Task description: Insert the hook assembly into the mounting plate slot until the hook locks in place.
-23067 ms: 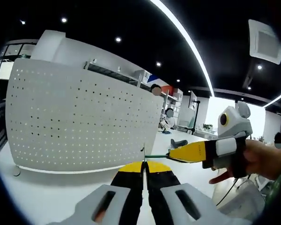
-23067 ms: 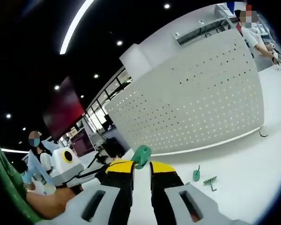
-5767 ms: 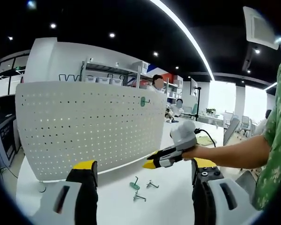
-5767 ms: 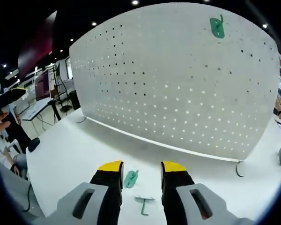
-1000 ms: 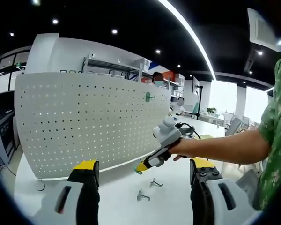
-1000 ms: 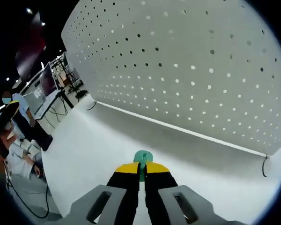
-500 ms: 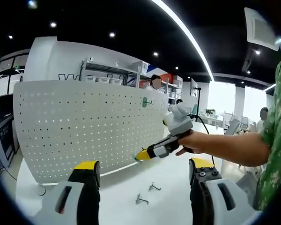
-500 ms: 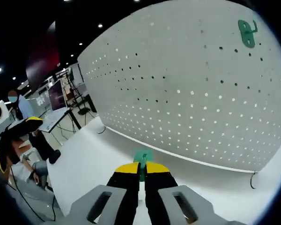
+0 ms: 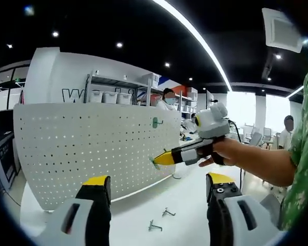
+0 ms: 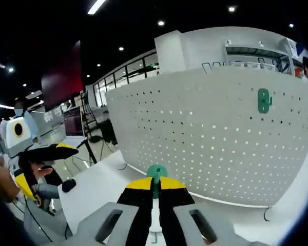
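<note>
The white pegboard [image 9: 87, 146] stands upright on the table, with one green hook plate [image 9: 155, 122] mounted near its upper right. My right gripper [image 9: 159, 159], held by a hand, hovers in front of the board's right part, shut on a second green plate [image 9: 153, 163]. In the right gripper view the jaws [image 10: 155, 185] are closed on that green plate [image 10: 156, 172], facing the pegboard [image 10: 210, 138] with the mounted green plate [image 10: 264, 100] up to the right. My left gripper [image 9: 156, 183] stands wide open with nothing between its jaws, and it also appears at the left [image 10: 41, 166].
Two loose metal hooks [image 9: 168, 211] [image 9: 154, 225] lie on the white table [image 9: 185, 197] in front of the board. People stand behind the board and at the far right. Shelving runs along the back wall.
The right gripper has risen from near the tabletop with the green plate and now sits higher before the pegboard. The left gripper stays open and nearly still.
</note>
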`<state>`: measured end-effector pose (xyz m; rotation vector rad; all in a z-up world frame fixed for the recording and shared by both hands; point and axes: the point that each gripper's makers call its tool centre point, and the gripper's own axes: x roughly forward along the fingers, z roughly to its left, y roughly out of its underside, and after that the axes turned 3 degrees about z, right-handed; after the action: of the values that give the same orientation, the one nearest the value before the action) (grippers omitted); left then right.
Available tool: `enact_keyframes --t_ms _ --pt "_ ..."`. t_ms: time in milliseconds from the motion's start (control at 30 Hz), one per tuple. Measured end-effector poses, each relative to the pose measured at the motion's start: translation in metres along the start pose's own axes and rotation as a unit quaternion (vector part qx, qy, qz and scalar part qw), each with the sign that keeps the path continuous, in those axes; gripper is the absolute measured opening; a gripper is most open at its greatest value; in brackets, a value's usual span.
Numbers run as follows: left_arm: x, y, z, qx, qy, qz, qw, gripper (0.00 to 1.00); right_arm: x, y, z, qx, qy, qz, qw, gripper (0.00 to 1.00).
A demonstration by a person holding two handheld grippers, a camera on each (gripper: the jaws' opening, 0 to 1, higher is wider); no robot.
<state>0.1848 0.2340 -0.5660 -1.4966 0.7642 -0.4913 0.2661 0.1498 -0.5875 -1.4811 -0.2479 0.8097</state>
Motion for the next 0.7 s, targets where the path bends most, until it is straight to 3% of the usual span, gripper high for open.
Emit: enact_keyframes --t_ms 367,700 --pt "0.001 -0.032 -0.009 0.018 0.009 -0.028 0.9994 0.75 -0.037 -0.046 0.036 -0.036 -0.013 -0.073 0.9966 0.01" --pt "0.001 -0.056 -0.016 0.036 0.014 -0.05 0.998 0.73 -0.06 -0.065 0.059 -0.053 -0.02 -0.111 0.9922 0.01"
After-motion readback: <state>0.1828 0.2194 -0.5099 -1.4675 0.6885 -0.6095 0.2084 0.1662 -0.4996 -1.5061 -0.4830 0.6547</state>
